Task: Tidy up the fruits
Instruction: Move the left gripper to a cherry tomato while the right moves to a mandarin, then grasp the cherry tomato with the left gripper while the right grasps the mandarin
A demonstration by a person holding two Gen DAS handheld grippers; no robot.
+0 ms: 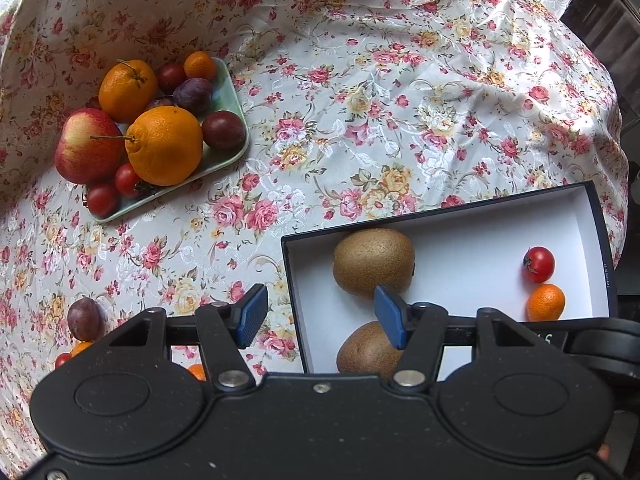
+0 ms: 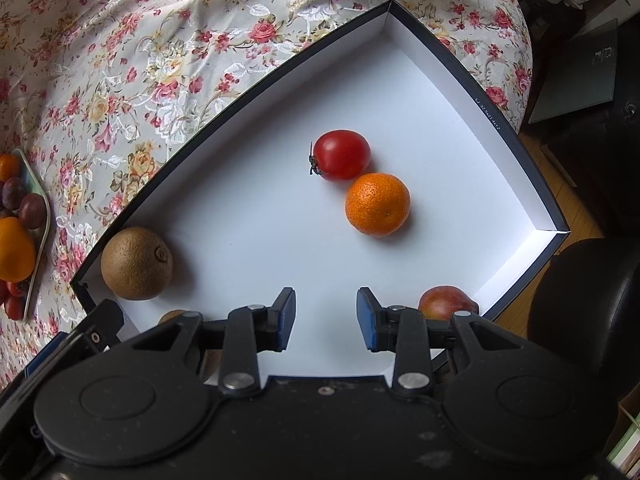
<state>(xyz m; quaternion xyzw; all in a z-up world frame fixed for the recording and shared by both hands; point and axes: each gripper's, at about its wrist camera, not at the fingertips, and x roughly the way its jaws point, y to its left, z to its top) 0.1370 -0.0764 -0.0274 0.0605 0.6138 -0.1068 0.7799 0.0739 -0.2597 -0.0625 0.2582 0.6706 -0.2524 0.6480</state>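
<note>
Left gripper (image 1: 316, 318): fingers are held apart, nothing is held.
Right gripper (image 2: 326, 318): fingers are apart and empty, over the box (image 2: 516, 152).
Kiwi (image 1: 374, 262): kept in the box; firm, fuzzy; best taken round the middle.
Tomato (image 2: 342, 154): in the box; soft, easily squashed.
Tray (image 1: 230, 80): more fruit is piled there.

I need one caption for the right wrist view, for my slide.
Open right gripper above a white-lined box holding a tomato, mandarin and kiwi.

Floral tablecloth (image 1: 400, 100) drapes the table; wooden floor (image 2: 560, 184) beside it; black chair (image 2: 588, 304) nearby; daylight.
</note>
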